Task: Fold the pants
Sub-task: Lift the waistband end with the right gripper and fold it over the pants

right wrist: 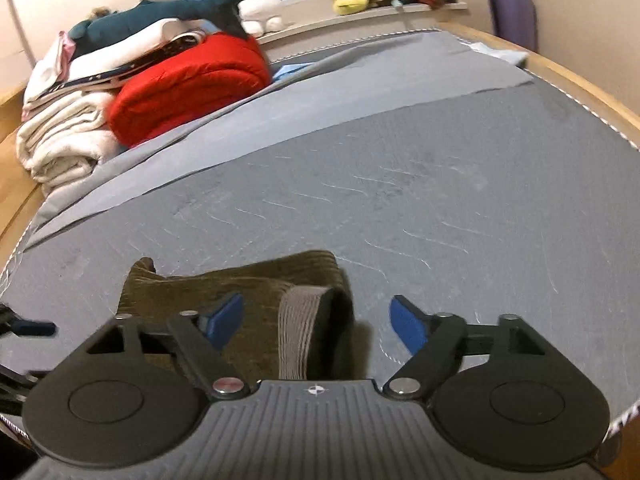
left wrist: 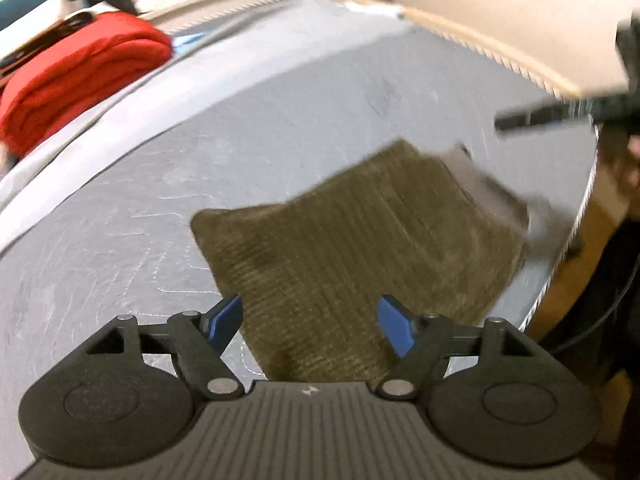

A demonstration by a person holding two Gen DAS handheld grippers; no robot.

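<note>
We are holding both grippers over olive ribbed corduroy pants, folded into a thick rectangle and lying on the grey quilted mattress. The left gripper and right gripper are gaping wide, gripping nothing. Behind the pants, a red padded bundle is sitting. We are reading no writing.

No words, brand names or numbers can be read in either view. The only sign is a small white round emblem, cut into quarters, on the ribbed dark body of the right gripper, at the middle of its front edge. The left gripper carries what looks like the same mark, blurred.
</note>
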